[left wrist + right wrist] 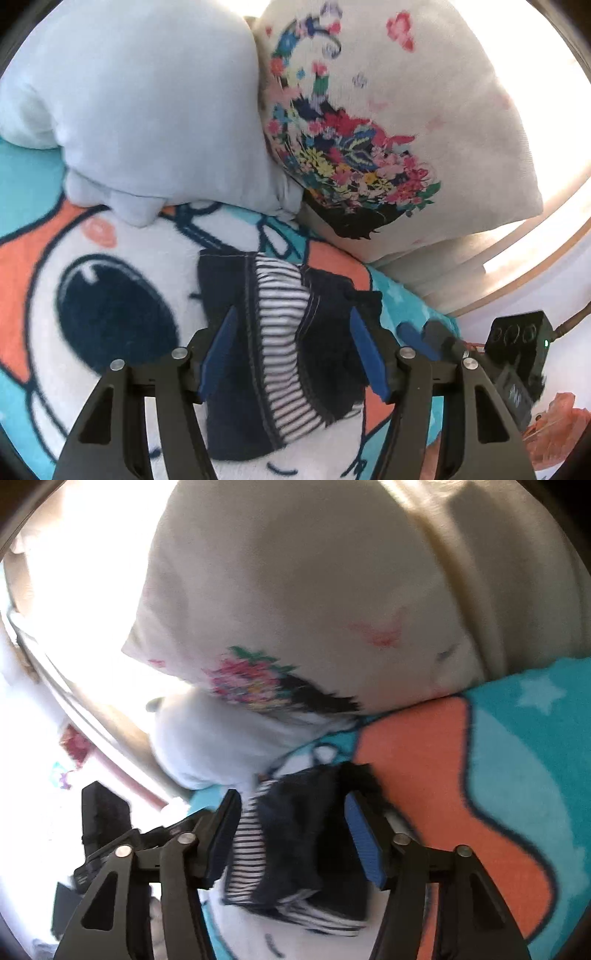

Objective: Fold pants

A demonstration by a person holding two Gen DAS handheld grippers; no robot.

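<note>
The dark navy pants (325, 332) lie folded into a small bundle on the cartoon blanket (110, 295), with their black-and-white striped lining showing along the middle. My left gripper (293, 347) hovers over the bundle, open, its blue pads on either side of the cloth and not pressing it. In the right wrist view the same pants (303, 849) sit under my right gripper (293, 830), which is also open and astride the bundle. One of the right gripper's fingers (412, 334) shows just to the right of the pants.
A pale blue-white pillow (147, 103) and a floral-print pillow (388, 110) lean close behind the pants. The wooden bed edge (535, 258) runs on the right. The orange and teal blanket (461, 775) stretches away on the other side.
</note>
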